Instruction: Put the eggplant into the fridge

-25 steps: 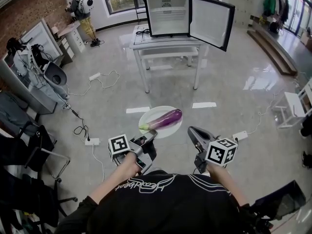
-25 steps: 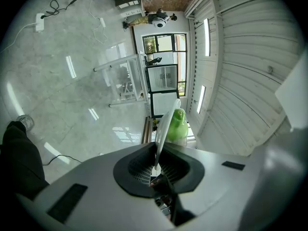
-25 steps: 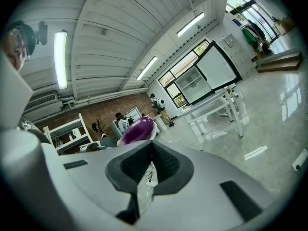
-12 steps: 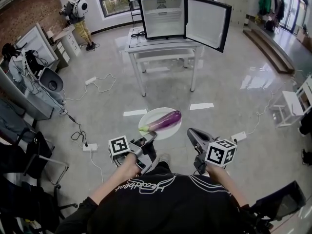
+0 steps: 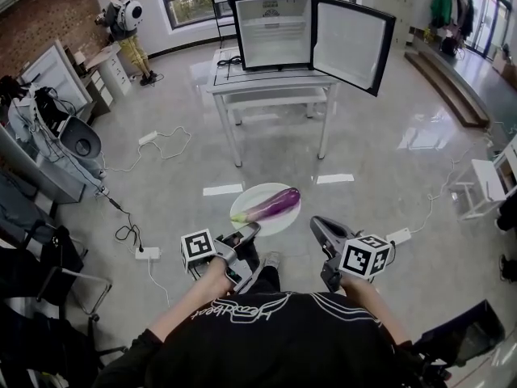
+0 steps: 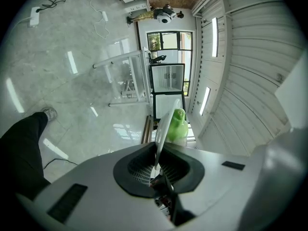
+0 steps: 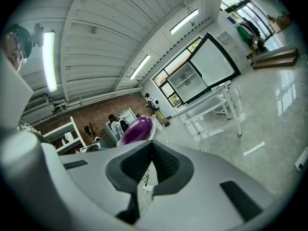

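A purple eggplant point(image 5: 273, 202) with a green stem lies on a white plate point(image 5: 252, 192) carried above the floor. My left gripper point(image 5: 247, 233) is shut on the plate's near-left rim; in the left gripper view the rim point(image 6: 162, 129) runs edge-on out of the left gripper point(image 6: 156, 165), with the green stem point(image 6: 178, 124) behind it. My right gripper point(image 5: 316, 221) sits at the plate's right rim; in the right gripper view the eggplant point(image 7: 136, 129) shows just beyond the right gripper point(image 7: 151, 145), whose jaws stand closed. The fridge point(image 5: 273, 24) stands open on a white table point(image 5: 271, 79) ahead.
The fridge door point(image 5: 349, 43) swings out to the right. Cables and power strips point(image 5: 147, 253) trail over the floor at left. A person point(image 5: 125, 18) stands at the far left by desks. Chairs and equipment crowd the left side; a white stool point(image 5: 485, 180) stands right.
Both grippers and the plate with the eggplant have moved forward toward the table and fridge, which now sit a little nearer. The grips look unchanged.
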`<state>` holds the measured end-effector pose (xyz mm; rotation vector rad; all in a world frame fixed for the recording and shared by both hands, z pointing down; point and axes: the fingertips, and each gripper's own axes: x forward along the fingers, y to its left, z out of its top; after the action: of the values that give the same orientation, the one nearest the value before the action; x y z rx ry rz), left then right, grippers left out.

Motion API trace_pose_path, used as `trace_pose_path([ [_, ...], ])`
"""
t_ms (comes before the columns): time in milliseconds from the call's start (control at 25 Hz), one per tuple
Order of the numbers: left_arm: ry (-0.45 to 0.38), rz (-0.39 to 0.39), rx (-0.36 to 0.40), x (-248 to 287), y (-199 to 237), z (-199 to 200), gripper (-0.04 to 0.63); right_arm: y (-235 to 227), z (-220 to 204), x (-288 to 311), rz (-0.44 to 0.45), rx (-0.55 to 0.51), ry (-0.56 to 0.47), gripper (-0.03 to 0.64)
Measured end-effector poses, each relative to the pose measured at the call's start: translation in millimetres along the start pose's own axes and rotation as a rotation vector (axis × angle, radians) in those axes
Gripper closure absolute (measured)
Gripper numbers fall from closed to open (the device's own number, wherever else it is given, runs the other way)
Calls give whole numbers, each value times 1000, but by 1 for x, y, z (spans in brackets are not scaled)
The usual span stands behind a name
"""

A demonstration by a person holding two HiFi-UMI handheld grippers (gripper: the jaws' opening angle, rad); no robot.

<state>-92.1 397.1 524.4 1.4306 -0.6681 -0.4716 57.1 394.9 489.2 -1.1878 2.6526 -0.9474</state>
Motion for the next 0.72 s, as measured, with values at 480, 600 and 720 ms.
trace_pose_path([
  [480,31,-18,-38,79,-12,118,569,-54,59,110,-67,14,21,611],
  [600,28,-31,-45,99,-19,154,569,-65,76,141,-74,13,30,611],
  [720,30,-34,-49,118,-26,185,569,-75,97,169,-80,7,35,611],
])
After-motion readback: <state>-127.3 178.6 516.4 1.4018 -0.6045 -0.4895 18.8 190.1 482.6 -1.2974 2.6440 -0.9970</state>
